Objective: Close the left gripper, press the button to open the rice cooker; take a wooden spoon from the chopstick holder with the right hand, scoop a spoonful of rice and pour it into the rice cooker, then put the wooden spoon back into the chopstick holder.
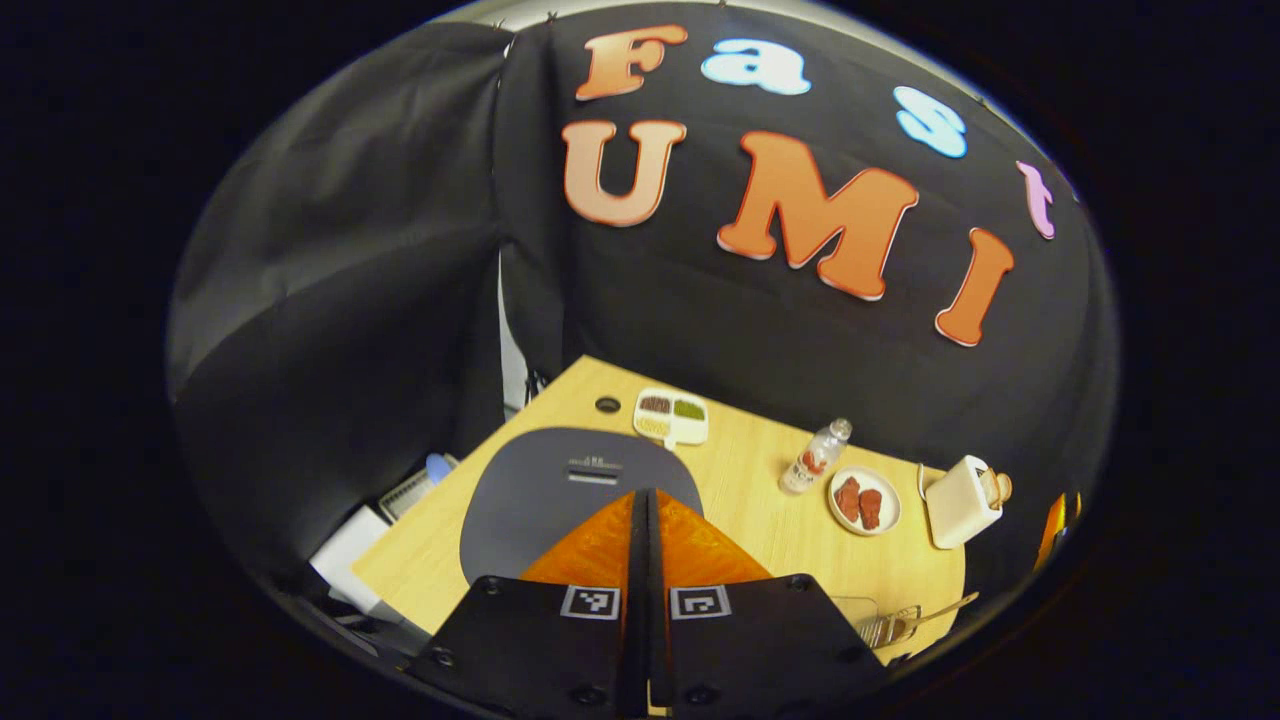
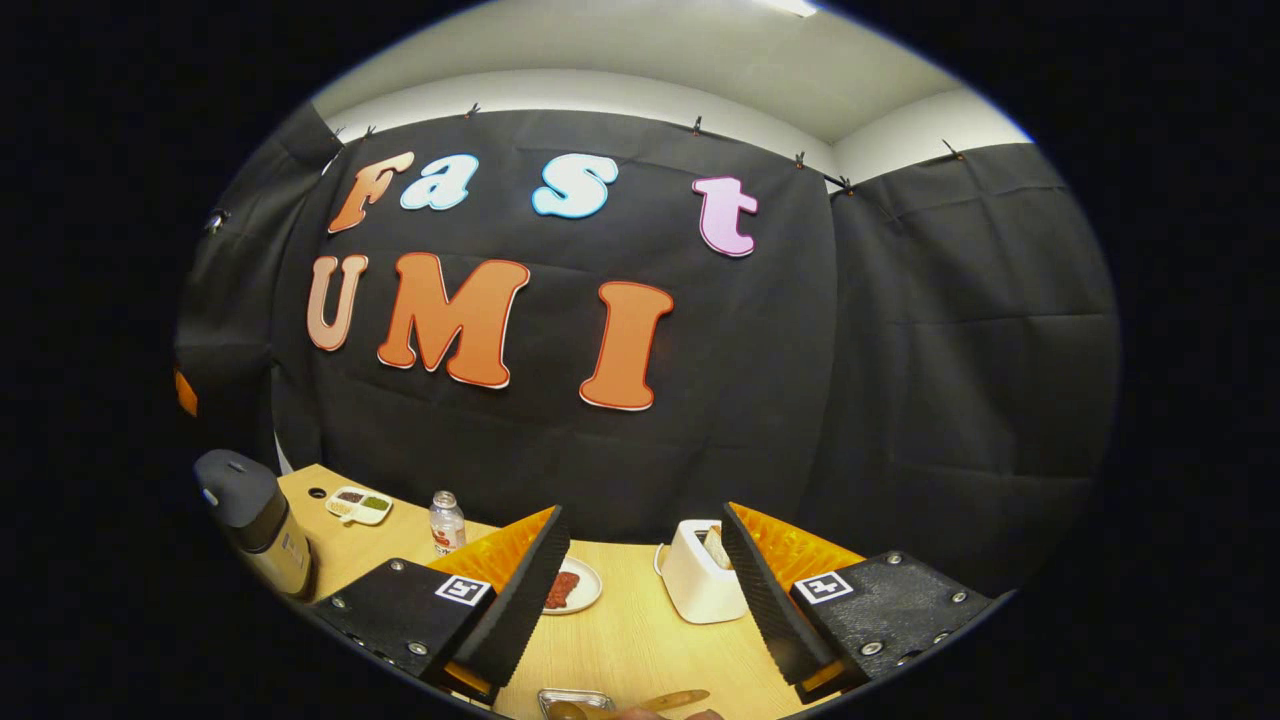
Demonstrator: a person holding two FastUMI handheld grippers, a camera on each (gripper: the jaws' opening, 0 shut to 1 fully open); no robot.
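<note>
Our left tongs [image 1: 648,495] are pressed together with nothing between them, poised over the dark lid of the rice cooker [image 1: 560,485] on the wooden surface [image 1: 760,500]. Our right tongs [image 2: 640,560] stand wide apart and empty above that surface, the wooden spoon [image 2: 650,703] lying just below them by the chopstick holder [image 2: 572,698]. Beyond sit a toaster [image 2: 695,585], a plate of meat [image 2: 570,588], a bottle [image 2: 446,522] and a divided dish [image 2: 358,505].

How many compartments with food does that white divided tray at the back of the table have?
3 show on the white divided plastic tray in the left gripper view: dark brown rear left, green rear right, pale yellowish one in front. It is small, so others could be missed.
</note>
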